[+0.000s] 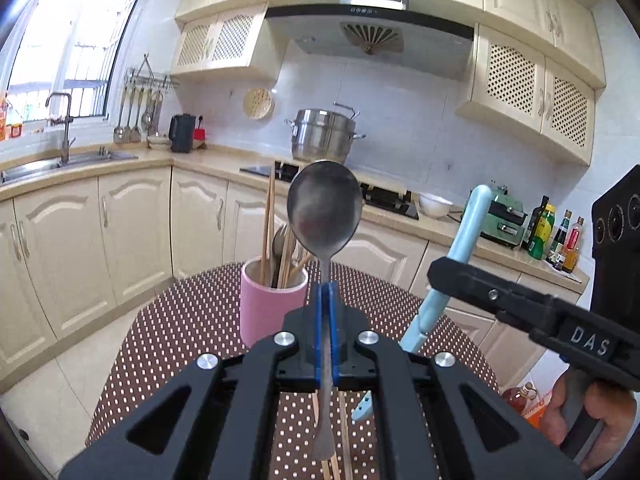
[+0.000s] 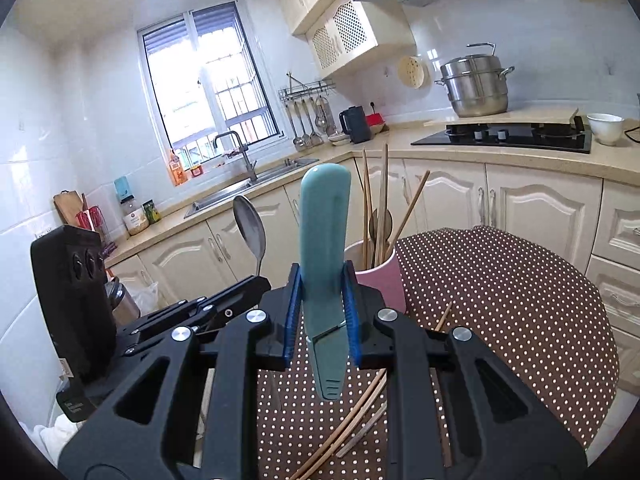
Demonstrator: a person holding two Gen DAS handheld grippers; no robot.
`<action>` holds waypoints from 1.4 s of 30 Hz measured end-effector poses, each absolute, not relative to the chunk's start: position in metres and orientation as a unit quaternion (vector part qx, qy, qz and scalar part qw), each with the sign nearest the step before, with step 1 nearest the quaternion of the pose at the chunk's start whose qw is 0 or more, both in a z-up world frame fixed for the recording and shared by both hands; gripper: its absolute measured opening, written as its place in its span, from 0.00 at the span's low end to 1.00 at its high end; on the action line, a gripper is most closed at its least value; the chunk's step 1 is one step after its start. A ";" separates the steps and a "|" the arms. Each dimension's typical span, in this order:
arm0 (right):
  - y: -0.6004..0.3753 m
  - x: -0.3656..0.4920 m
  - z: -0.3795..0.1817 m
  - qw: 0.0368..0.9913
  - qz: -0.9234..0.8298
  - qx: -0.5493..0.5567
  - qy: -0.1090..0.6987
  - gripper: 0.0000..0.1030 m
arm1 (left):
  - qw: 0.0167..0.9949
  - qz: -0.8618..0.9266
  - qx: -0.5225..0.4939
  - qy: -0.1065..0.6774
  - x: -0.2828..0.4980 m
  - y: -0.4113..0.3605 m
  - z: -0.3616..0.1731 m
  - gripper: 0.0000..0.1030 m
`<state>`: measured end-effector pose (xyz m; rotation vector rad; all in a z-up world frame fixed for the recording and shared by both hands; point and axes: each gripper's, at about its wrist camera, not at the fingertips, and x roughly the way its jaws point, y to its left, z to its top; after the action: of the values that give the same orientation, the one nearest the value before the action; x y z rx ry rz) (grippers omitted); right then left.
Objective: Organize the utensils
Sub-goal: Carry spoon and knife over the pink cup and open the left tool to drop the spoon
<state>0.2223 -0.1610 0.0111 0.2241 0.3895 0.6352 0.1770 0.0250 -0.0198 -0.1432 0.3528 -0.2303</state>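
My left gripper point(image 1: 327, 292) is shut on the handle of a metal spoon point(image 1: 325, 204), bowl up, held above the table. A pink utensil cup point(image 1: 272, 304) with chopsticks and other utensils stands just behind and left of it. My right gripper point(image 2: 322, 292) is shut on a light blue sheathed knife point(image 2: 325, 224), held upright; it also shows in the left wrist view point(image 1: 460, 256). In the right wrist view the pink cup point(image 2: 382, 280) is just right of my fingers and the spoon point(image 2: 250, 228) is at the left. Loose chopsticks point(image 2: 352, 416) lie on the table below.
The round table has a brown polka-dot cloth point(image 2: 500, 300). Cream kitchen cabinets point(image 1: 80, 240) and a counter with sink, stove and steel pot point(image 1: 322, 136) ring the room. Bottles point(image 1: 560, 240) stand on the right counter. A metal utensil point(image 2: 360, 436) lies beside the loose chopsticks.
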 end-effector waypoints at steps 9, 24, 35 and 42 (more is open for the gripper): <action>-0.159 0.241 0.020 0.931 0.304 0.109 0.172 0.19 | 0.982 -0.110 -0.053 0.141 0.191 0.016 -0.001 0.03; -0.147 0.304 0.033 0.938 0.294 0.116 0.141 0.19 | 0.991 -0.093 -0.077 0.055 0.254 0.037 0.025 0.03; -0.132 0.343 0.028 0.943 0.287 0.108 0.131 0.19 | 0.991 -0.086 -0.087 0.053 0.308 0.044 0.009 0.03; -0.124 0.364 0.013 0.943 0.280 0.100 0.146 0.19 | 0.991 -0.083 -0.079 0.070 0.329 0.046 -0.016 0.03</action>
<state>0.3640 -0.1240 0.0126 0.2046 0.2977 0.5714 0.3289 0.0458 -0.0161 -0.1592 0.1399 -0.1655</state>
